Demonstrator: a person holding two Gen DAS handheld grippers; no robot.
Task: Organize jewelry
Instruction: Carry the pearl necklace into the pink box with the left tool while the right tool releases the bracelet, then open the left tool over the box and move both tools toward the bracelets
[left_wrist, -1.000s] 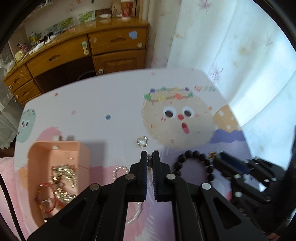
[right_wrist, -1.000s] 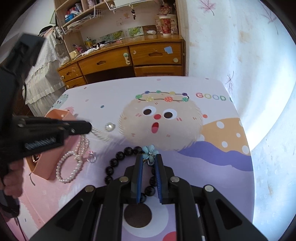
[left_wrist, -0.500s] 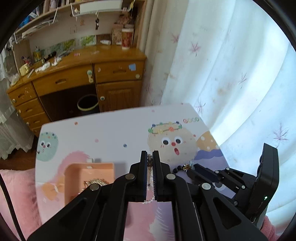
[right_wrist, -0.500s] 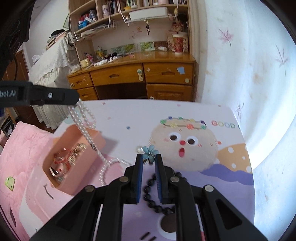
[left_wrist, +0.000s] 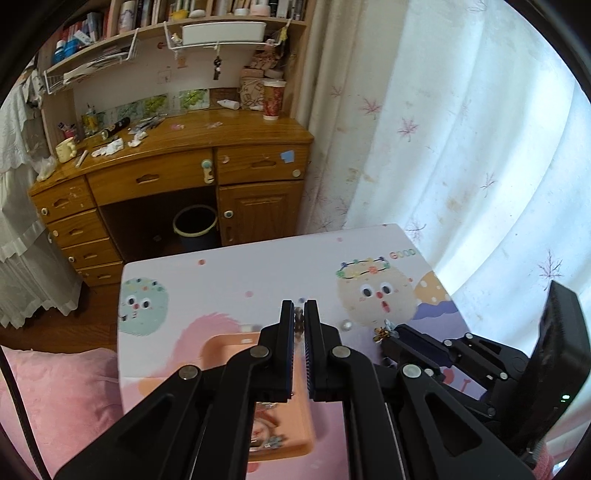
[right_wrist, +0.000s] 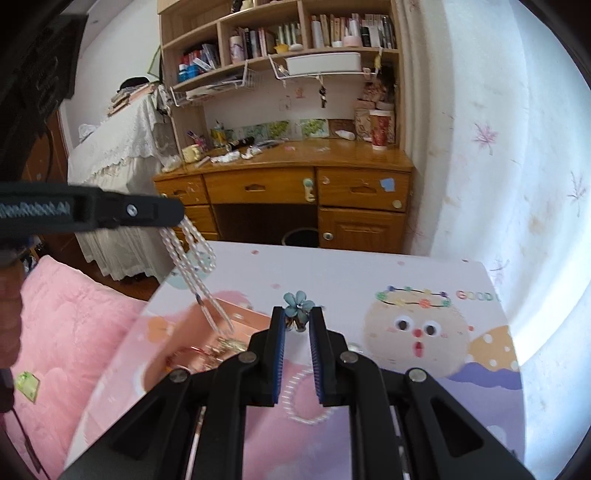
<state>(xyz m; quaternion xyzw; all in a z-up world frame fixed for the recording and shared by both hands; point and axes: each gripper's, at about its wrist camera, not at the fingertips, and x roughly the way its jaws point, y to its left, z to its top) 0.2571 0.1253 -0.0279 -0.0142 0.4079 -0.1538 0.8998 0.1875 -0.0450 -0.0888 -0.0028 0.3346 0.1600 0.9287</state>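
Right wrist view shows a table (right_wrist: 369, 273) with a cartoon cloth. Near its left edge sits a pink box (right_wrist: 192, 343) with jewelry inside. The left gripper (right_wrist: 173, 214) is pinching a pearl necklace (right_wrist: 192, 258), and the pearls hang down over the box. A small pearl bracelet (right_wrist: 299, 402) lies on the cloth, near the front edge. The right gripper (right_wrist: 297, 317) is pressed on a blue flower piece (right_wrist: 297, 302), holding it up above the table, just right of the box.
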